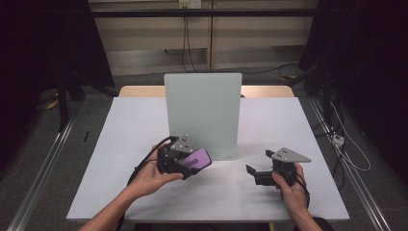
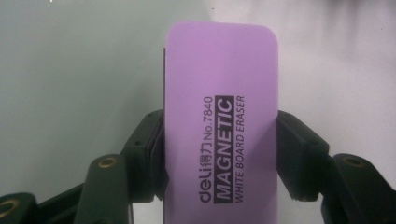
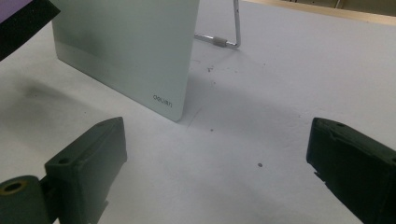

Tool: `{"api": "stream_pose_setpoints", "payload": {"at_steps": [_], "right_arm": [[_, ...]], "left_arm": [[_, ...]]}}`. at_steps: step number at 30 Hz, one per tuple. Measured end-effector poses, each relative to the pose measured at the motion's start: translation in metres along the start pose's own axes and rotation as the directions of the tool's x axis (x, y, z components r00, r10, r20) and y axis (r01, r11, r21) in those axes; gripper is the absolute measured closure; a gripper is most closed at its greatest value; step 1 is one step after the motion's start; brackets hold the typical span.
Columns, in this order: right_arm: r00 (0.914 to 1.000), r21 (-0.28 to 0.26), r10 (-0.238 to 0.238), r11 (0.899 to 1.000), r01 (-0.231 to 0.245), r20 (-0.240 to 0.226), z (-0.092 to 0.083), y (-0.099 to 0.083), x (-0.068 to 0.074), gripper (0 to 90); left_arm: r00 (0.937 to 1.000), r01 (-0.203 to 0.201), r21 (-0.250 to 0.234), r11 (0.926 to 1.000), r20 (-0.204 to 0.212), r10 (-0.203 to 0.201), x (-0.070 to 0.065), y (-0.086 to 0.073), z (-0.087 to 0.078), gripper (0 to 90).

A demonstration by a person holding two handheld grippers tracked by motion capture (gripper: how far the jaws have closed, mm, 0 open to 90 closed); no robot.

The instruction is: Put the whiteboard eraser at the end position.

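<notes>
Dark floor and trailing cables surround a white worktop (image 1: 120,144), seen from the high view, where a pale whiteboard (image 1: 203,113) stands upright near the middle. Just in front of its lower left part, the left gripper (image 1: 185,161) holds a purple eraser (image 1: 199,157); the right gripper (image 1: 257,172) hovers low, well apart to the right. From the left gripper view, both fingers (image 2: 147,154) clamp the eraser's long sides, its label reading MAGNETIC. From the right gripper view, the fingers (image 3: 88,163) stand wide apart over bare worktop, the whiteboard's lower corner ahead.

Eraser (image 2: 222,126) bottom beyond frame edge
</notes>
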State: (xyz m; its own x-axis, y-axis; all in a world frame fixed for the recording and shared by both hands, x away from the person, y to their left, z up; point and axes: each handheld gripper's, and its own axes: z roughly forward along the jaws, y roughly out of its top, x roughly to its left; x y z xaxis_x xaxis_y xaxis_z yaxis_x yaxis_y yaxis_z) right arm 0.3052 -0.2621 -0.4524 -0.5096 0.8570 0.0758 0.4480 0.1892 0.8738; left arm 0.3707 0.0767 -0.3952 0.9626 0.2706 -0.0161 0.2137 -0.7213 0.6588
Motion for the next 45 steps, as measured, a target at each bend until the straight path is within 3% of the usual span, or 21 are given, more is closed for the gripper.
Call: {"api": "stream_pose_setpoints", "payload": {"at_steps": [11, 15, 16, 17, 18, 19, 27, 33, 45], "right_arm": [[0.9999, -0.003, 0.011, 1.000, -0.011, -0.002, 0.000, 0.000, 0.000, 4.8], [0.9999, -0.003, 0.010, 1.000, -0.010, 0.004, -0.002, 0.000, 0.001, 4.8], [1.0000, -0.003, 0.009, 1.000, -0.009, 0.003, -0.002, 0.001, 0.001, 4.8], [1.0000, -0.001, 0.007, 1.000, -0.007, 0.003, -0.002, 0.001, 0.001, 4.8], [1.0000, -0.002, 0.006, 1.000, -0.006, 0.004, -0.002, 0.001, 0.002, 4.8], [1.0000, -0.003, 0.007, 1.000, -0.007, 0.005, -0.002, 0.001, 0.002, 4.8], [0.9999, -0.004, 0.004, 1.000, -0.004, 0.010, -0.002, 0.001, 0.002, 4.8], [1.0000, -0.004, 0.002, 1.000, -0.002, 0.006, -0.002, 0.000, 0.002, 4.8], [1.0000, -0.003, -0.002, 1.000, 0.002, 0.007, -0.002, 0.000, 0.002, 4.8]], "left_arm": [[0.9985, -0.011, 0.043, 0.9990, 0.055, 0.009, -0.009, 0.004, 0.016, 40.9], [0.9970, -0.026, 0.082, 0.9963, 0.075, 0.020, -0.014, 0.005, 0.024, 40.9], [0.9944, -0.030, 0.076, 0.9967, 0.104, 0.022, -0.015, 0.005, 0.027, 40.9], [0.9956, -0.032, 0.084, 0.9959, 0.090, 0.024, -0.017, 0.006, 0.028, 40.9], [0.9938, -0.030, 0.081, 0.9963, 0.109, 0.021, -0.017, 0.006, 0.029, 40.9], [0.9954, -0.035, 0.099, 0.9945, 0.093, 0.026, -0.018, 0.006, 0.029, 40.9], [0.9921, -0.030, 0.115, 0.9929, 0.125, 0.016, -0.022, 0.007, 0.039, 40.9], [0.9920, -0.025, 0.143, 0.9895, 0.126, 0.007, -0.022, 0.005, 0.048, 40.7], [0.9928, -0.015, 0.143, 0.9896, 0.120, -0.003, -0.022, 0.002, 0.058, 40.6]]}}
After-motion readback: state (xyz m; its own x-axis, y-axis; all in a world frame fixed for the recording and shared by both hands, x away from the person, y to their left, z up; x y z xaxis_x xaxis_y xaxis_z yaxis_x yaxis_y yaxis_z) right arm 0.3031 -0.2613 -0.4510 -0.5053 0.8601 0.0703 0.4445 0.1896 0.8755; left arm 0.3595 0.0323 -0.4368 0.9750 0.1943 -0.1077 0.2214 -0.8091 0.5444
